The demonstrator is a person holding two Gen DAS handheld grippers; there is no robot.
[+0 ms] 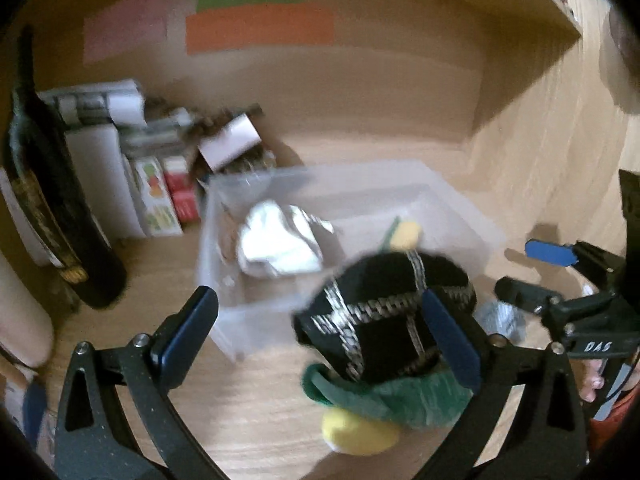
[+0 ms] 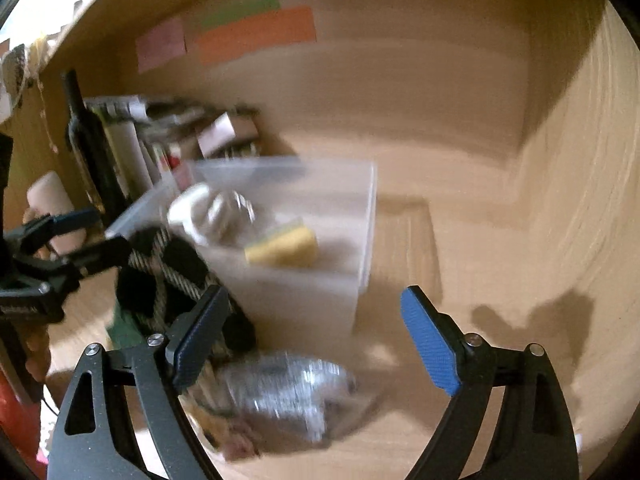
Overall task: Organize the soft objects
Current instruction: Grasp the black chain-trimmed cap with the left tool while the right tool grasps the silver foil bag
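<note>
Clutter fills the far left of the left wrist view: a dark glass wine bottle (image 1: 60,216) stands tall there, with small printed cartons (image 1: 160,196) packed beside it against the wooden back wall. Toward the middle sits a clear plastic storage bin (image 1: 456,208) on the wooden desk (image 1: 248,396), holding a crumpled white and grey cloth (image 1: 280,244) and a yellow sponge block (image 2: 282,246), so some soft things are already in. Low and right of centre lies a black pouch crossed with silver woven bands (image 1: 380,320), resting on a green fabric piece (image 1: 400,398) with a yellow soft ball (image 1: 358,430) at its lower edge, just outside the bin's near wall. The left gripper (image 1: 324,330) is spread wide, grasping nothing; its right finger sits at the pouch's edge, though blur hides whether it touches. The pouch looks light and limp, likely to sag and fold, so pinching a bunched fold or a woven band should hold better than a flat face. At the far right the right gripper (image 1: 532,272) hangs apart from it, also spread wide and empty; in its own view a crinkled silvery soft bundle (image 2: 288,392) lies between its fingers on the desk, probably light and squashy, best pinched across its middle.
</note>
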